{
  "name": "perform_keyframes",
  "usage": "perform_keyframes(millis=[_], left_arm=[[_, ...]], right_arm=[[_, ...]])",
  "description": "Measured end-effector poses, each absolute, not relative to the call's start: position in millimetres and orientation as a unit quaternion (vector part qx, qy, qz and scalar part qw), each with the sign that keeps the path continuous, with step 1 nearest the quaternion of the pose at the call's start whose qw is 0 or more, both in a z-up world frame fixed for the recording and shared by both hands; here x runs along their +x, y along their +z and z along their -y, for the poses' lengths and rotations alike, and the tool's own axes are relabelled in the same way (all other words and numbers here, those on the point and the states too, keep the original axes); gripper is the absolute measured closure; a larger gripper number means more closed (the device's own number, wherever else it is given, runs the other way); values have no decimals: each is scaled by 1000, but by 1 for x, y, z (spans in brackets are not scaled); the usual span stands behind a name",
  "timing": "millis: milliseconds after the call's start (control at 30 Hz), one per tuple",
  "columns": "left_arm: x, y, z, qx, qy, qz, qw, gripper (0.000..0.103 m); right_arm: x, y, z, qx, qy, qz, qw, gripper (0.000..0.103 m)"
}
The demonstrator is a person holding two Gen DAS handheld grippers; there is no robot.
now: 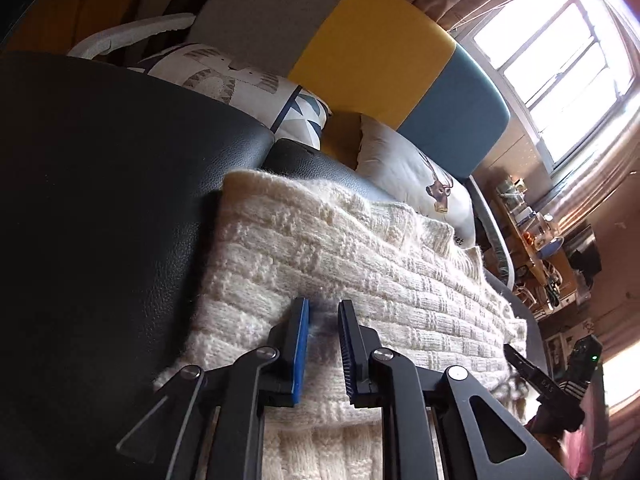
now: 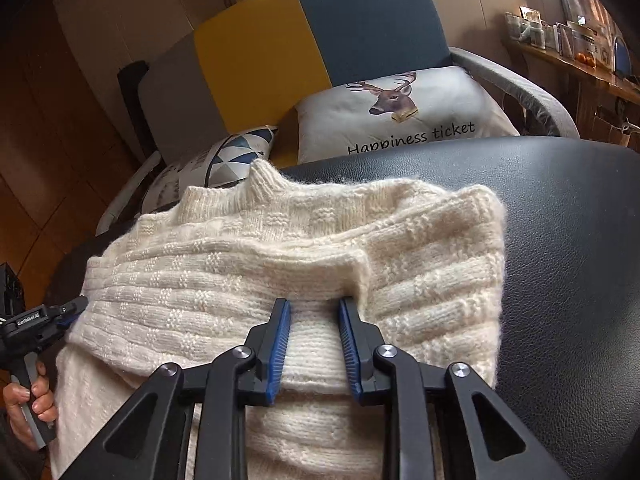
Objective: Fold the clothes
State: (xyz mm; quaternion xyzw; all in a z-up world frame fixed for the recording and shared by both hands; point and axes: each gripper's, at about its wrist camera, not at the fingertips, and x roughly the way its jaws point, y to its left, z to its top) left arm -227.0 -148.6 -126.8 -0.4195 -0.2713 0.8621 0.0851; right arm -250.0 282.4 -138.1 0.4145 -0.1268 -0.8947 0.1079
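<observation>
Cream knit sweater (image 2: 256, 272), basket-weave texture, lying on black leather surface (image 2: 560, 240). Folded over itself, upper layers stacked on a lower layer that runs toward the near edge. Ribbed collar (image 2: 262, 178) standing up at far edge. Right edge of fold thick and rounded; fuzzy fibres along all borders.

Right gripper (image 2: 314, 306) low over the near middle of the sweater, blue-padded fingers (image 2: 280, 344) parted, tips at the edge of a folded flap, ribbed knit between them; nothing clamped. Left gripper (image 1: 323, 304) likewise parted, tips resting on the knit, fabric visible in the gap but not pinched. From the right wrist view, left gripper at near left edge of the sweater, handle held by a hand (image 2: 28, 404).

Beyond, deer-print cushion (image 2: 400, 108) and geometric-print cushion (image 2: 232, 156) against a yellow and teal sofa back (image 2: 320, 28).
</observation>
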Motion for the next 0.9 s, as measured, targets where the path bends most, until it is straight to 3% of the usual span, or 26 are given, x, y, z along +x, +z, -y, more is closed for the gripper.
perform_keyframes(millis=[267,400,567,900], left_arm=[[-261,-110,184,-450,857,231,102,82],[-291,-131,204,-482,822,271,137,71],[-310,-150,219,-492,796,311,169,67],[-306,-150,231,-484,791,323,190,70]], right_arm=[[-250,-138,-285,409,-895,137,114,79],[-249,-139,-286,408,-894,141,116,79],[-249,-141,-291,406,-891,161,126,79],[-248,-142,-293,403,-889,172,131,79]])
